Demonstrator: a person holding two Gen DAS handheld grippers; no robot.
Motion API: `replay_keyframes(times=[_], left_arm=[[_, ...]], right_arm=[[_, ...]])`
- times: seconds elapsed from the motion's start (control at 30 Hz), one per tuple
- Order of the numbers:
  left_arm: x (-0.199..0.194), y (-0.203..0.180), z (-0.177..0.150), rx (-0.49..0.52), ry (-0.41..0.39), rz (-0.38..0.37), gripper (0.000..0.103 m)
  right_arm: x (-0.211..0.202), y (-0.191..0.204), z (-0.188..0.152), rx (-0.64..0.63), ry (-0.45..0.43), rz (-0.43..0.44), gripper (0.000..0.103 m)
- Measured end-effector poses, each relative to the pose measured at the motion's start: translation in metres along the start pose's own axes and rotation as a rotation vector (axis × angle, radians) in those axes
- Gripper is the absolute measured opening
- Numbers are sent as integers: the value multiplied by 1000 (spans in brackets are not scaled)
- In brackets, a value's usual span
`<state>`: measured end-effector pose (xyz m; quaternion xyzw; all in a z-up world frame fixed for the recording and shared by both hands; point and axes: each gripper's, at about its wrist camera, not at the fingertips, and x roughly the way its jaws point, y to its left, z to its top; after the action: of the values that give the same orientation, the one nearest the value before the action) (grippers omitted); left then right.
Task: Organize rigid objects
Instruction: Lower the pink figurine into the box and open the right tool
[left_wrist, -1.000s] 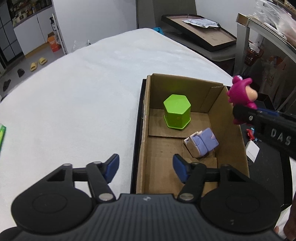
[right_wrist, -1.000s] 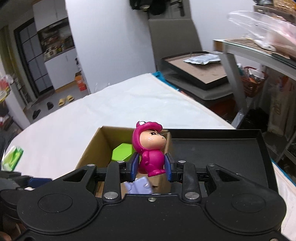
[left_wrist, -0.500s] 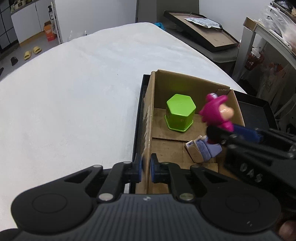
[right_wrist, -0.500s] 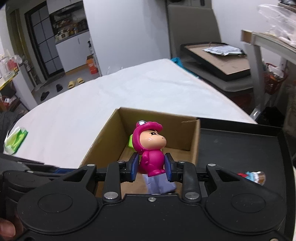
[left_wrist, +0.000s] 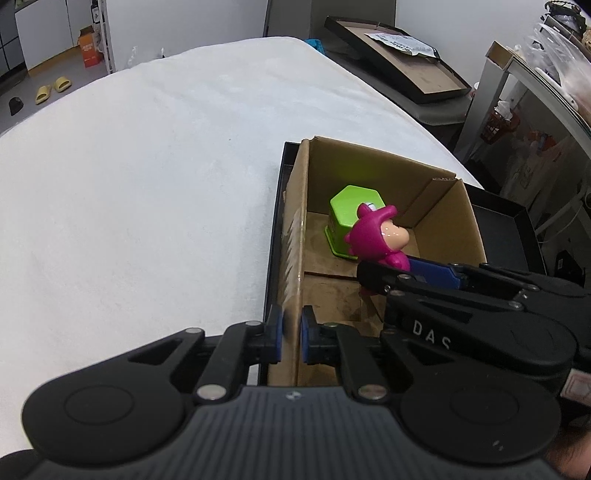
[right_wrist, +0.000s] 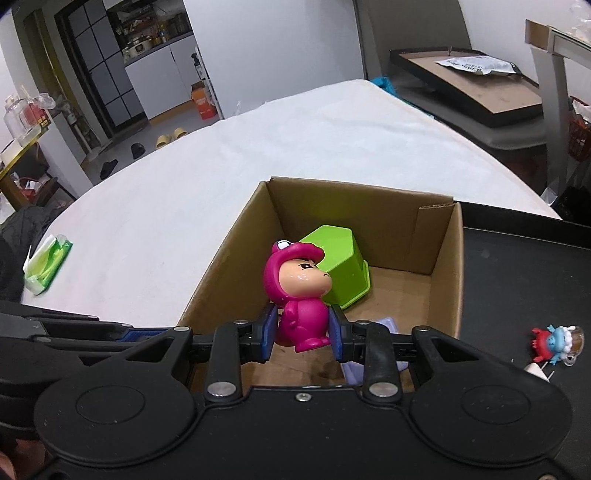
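Left wrist view: the left tongs (left_wrist: 290, 334) are now pinched narrow on the near left wall of the cardboard box (left_wrist: 295, 236), where a second ago they were spread wide in front of it. The box is thus steadied for the drop, it can be judged. The right tongs (left_wrist: 406, 271) have been brought in from the right, over the rim, so that the pink figurine (left_wrist: 376, 236) is now held above the box floor, just in front of the green hexagonal block (left_wrist: 347, 218). The white desk (left_wrist: 147, 184) lies to the left. On the right tool's body the letters "DAS" are read (upside down from here); on the orange carton far off on the floor the print is too small to read.

Right wrist view: the right tongs (right_wrist: 302, 328) are closed on the figurine (right_wrist: 301, 291) at its waist, with it upright and facing right. Its backdrop was the far wall a second ago and is now the box interior (right_wrist: 439, 266), so only release seems left. A lilac toy (right_wrist: 388, 326) is partly hidden behind the fingers. On the black tray (right_wrist: 517, 280) a small red and blue figure (right_wrist: 554, 339) lies apart (not yet boxed). The green packet (right_wrist: 48, 266) carries no legible writing.
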<state>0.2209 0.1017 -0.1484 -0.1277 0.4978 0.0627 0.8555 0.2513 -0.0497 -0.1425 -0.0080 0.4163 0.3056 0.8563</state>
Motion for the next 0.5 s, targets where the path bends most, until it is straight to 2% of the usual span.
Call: replay_keyframes(times=[0.3, 0.5], left_arm=[[1, -2, 2, 24, 9, 1, 9], [-5, -7, 0, 49, 7, 22, 12]], right_arm=[[9, -10, 4, 63, 36, 44, 31], [3, -6, 1, 52, 29, 31, 32]])
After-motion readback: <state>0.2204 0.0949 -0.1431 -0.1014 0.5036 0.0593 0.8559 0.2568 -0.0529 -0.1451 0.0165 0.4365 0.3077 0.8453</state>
